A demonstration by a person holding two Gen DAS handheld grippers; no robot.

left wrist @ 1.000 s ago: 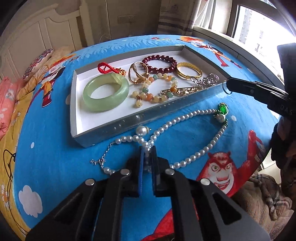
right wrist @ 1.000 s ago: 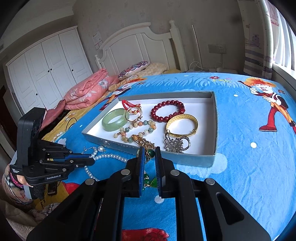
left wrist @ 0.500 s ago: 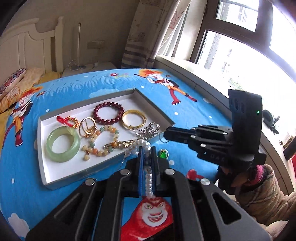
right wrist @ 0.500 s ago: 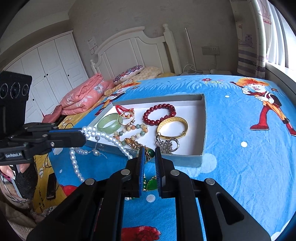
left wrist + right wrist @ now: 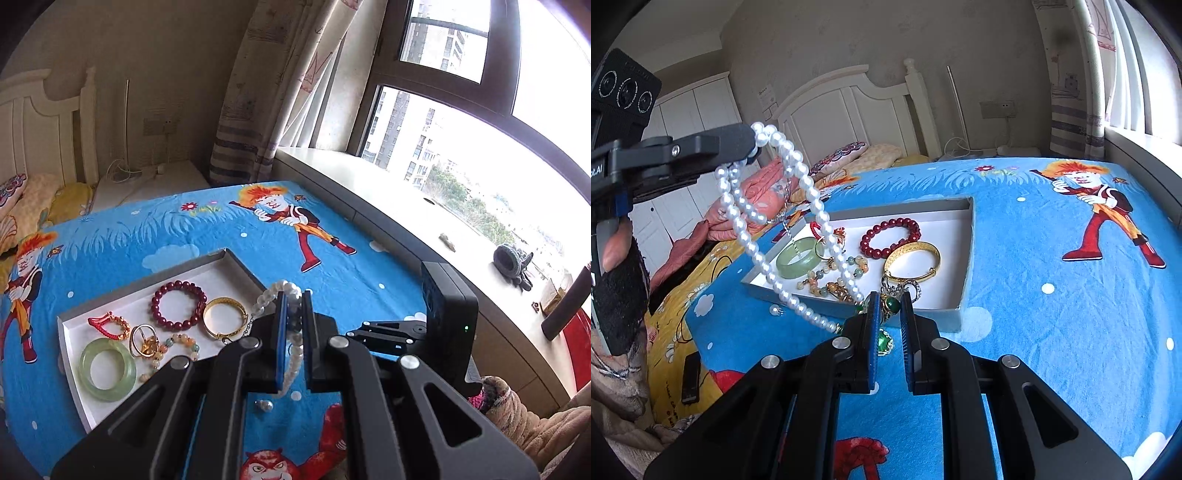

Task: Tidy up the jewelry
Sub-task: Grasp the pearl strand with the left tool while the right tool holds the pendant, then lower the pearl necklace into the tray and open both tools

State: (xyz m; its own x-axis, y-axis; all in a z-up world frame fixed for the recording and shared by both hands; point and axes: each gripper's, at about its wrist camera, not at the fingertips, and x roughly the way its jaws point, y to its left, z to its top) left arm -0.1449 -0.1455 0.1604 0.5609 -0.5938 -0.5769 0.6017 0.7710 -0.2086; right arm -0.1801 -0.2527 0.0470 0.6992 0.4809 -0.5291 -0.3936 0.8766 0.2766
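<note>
Above bedspread (image 5: 1034, 295): pearl necklace (image 5: 798, 173) lifted since earlier.

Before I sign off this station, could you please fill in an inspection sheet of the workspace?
Surface: bed sheet, blue, cartoon print.
Job's things: pearl necklace lifted; tray holds jade bangle, red bead bracelet, gold bangle.
Clutter: loose pearl; dark device.
Grippers: left gripper shut on necklace; right gripper shut on its green pendant.
Cables: white cable by headboard.
Surroundings: window, curtain, wardrobe.
</note>
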